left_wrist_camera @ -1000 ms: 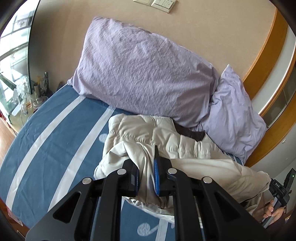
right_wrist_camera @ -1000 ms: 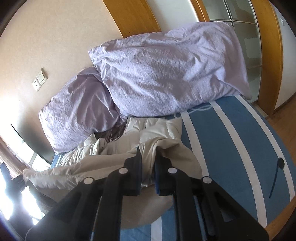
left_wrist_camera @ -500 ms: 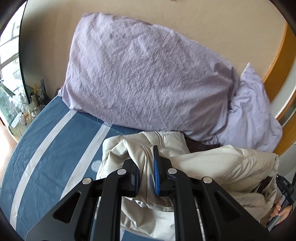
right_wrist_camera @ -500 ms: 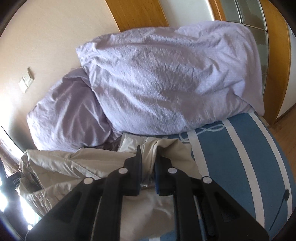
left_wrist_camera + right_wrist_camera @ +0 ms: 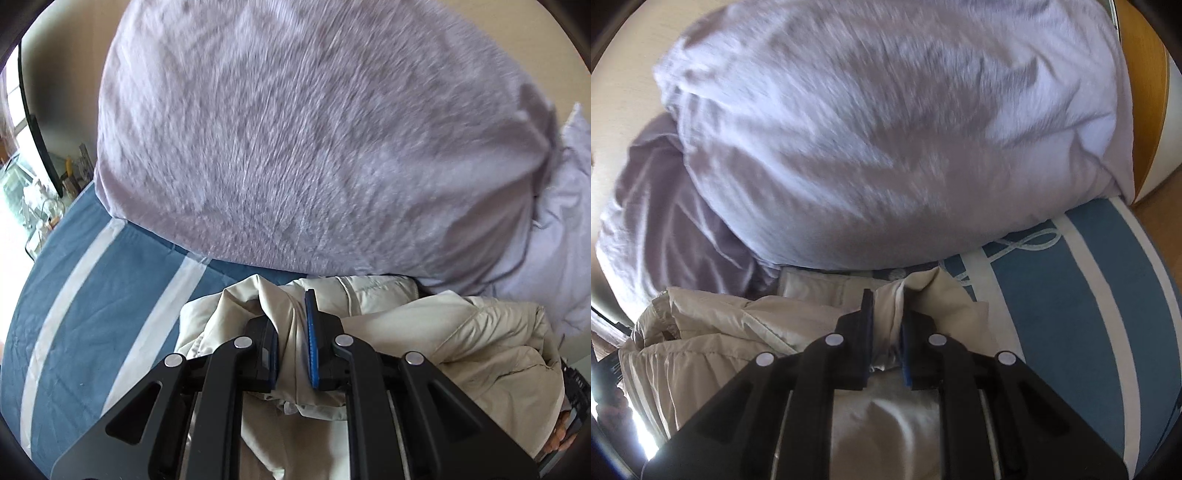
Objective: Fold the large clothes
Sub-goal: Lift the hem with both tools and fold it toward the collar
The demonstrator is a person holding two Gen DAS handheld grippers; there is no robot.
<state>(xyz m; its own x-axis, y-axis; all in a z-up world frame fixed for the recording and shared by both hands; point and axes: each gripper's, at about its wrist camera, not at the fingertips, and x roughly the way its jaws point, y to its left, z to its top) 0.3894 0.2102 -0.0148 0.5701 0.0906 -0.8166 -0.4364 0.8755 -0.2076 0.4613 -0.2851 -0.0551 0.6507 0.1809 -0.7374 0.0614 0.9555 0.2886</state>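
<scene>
Left wrist view: left gripper [image 5: 291, 332] pinches a fold of the beige jacket [image 5: 461, 339]; the right gripper [image 5: 886, 325] likewise clamps its other edge. Jacket lies bunched on the striped bed [image 5: 92, 295], just short of the pillows [image 5: 314, 129]. Judged mid-fold, hem carried toward the collar; next, lay it flat, then release.

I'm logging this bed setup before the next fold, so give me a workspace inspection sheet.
Surface: blue bedspread with white stripes.
Job's things: cream puffer jacket, bunched up by the pillows.
Clutter: two lilac pillows against the wall; small items on a side shelf, too blurred to name.
Tools: left tool shut on jacket; right tool shut on jacket.
Cables: nothing seen.
Surroundings: beige wall, wooden trim.
</scene>
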